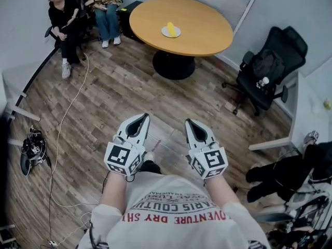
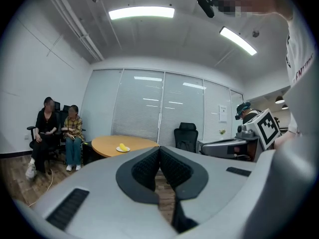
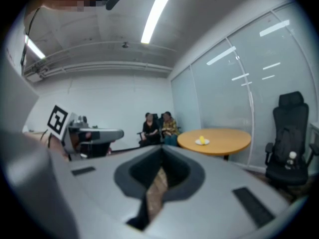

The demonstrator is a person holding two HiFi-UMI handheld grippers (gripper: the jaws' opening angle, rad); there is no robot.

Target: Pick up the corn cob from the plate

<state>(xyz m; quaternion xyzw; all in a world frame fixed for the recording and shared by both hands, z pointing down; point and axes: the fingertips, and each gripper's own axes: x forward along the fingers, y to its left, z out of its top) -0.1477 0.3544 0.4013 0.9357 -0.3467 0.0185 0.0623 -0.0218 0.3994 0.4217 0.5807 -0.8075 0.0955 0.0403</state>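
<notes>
A yellow corn cob (image 1: 170, 28) lies on a small white plate (image 1: 171, 33) on the round wooden table (image 1: 197, 35), far ahead across the room. The cob (image 2: 122, 147) shows small at the left of the left gripper view, and the cob (image 3: 202, 140) to the right in the right gripper view. My left gripper (image 1: 143, 117) and right gripper (image 1: 189, 122) are held side by side close to my body, far from the table. Both are shut with nothing between the jaws.
Two people sit on chairs (image 1: 83, 9) at the back left wall. A black office chair (image 1: 270, 66) with a bag stands right of the table. A cable (image 1: 65, 123) runs over the wooden floor, a black device (image 1: 32, 149) lies at the left, a white desk (image 1: 306, 113) at the right.
</notes>
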